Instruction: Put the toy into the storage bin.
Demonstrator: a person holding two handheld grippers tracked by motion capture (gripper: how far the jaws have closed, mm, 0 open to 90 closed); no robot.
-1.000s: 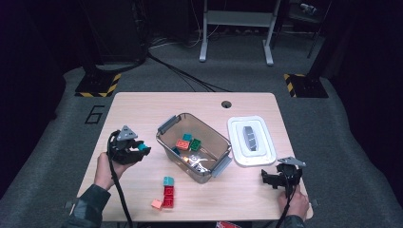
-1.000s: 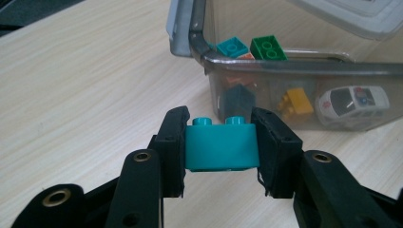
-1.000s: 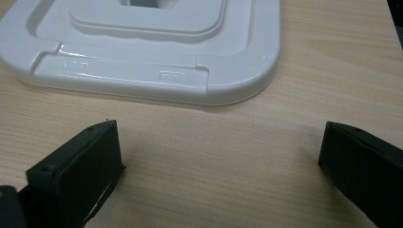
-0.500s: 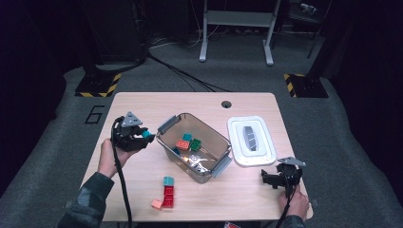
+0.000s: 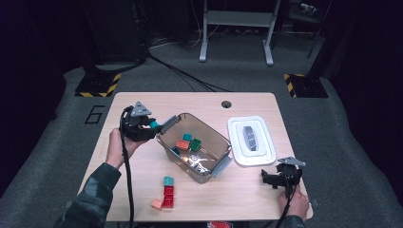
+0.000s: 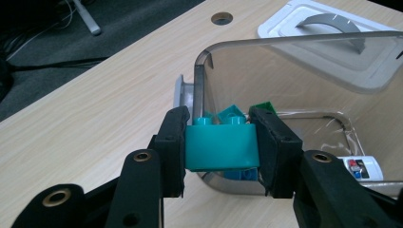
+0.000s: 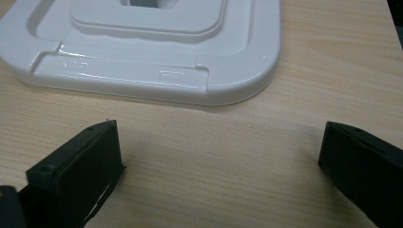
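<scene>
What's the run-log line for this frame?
left gripper: shut on teal brick, at near rim of clear bin | right gripper: jaws open, empty, resting by white lid | loose bricks: on table

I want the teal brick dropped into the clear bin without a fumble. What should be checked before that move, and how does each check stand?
1. Left gripper clamps the teal brick squarely on both sides: ok.
2. Brick is past the clear bin's rim: not ok, it sits at the near corner.
3. Bin open, white lid lying aside on the table: ok.
4. Room among the bricks already inside: ok.
5. Right gripper open, away from the bin: ok.
</scene>
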